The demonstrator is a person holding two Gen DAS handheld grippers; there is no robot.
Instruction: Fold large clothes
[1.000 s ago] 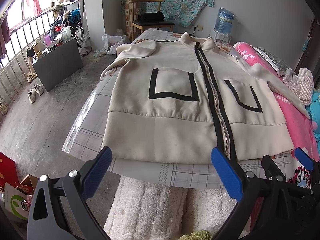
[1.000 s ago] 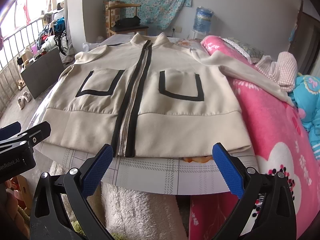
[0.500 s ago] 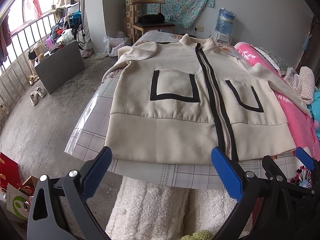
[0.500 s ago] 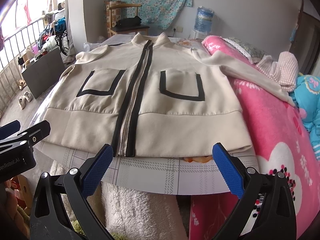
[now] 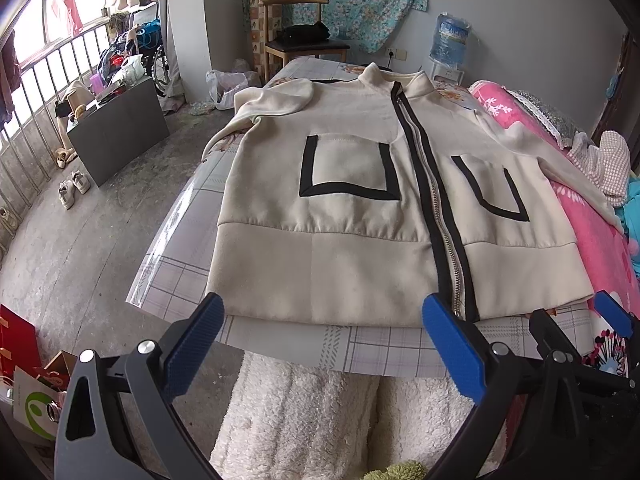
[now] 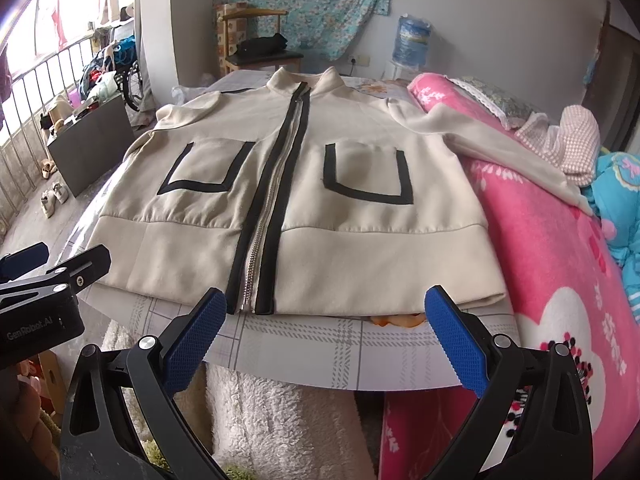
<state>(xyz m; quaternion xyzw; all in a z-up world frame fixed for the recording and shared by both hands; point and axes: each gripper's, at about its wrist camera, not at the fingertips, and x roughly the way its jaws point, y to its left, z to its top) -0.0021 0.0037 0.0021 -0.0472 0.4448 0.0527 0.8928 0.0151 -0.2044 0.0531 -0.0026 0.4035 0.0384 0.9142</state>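
The jacket [image 5: 360, 216] lies flat and zipped on the table [image 5: 360, 344] — spread ready for folding. Both the left gripper [image 5: 322, 336] and right gripper [image 6: 326, 322] hover at its hem, jaws spread wide and empty — likely poised to take a corner each.

A cream zip-front jacket with black trim and two black-outlined pockets [image 6: 304, 208] lies flat, front up and zipped, on a grey-checked plastic-covered table [image 6: 344, 352], its collar at the far end and its hem near the table's near edge. The right gripper with blue-padded black fingers [image 6: 326, 332] hovers spread wide just short of that edge, holding nothing, while the left gripper in black with a blue tip [image 6: 44, 276] juts in at the left, its jaws too cropped to judge. The jacket's right-hand sleeve drapes onto a pink flowered blanket [image 6: 560, 264] beside the table, reaching toward what looks like a pink checked cloth [image 6: 576, 136].
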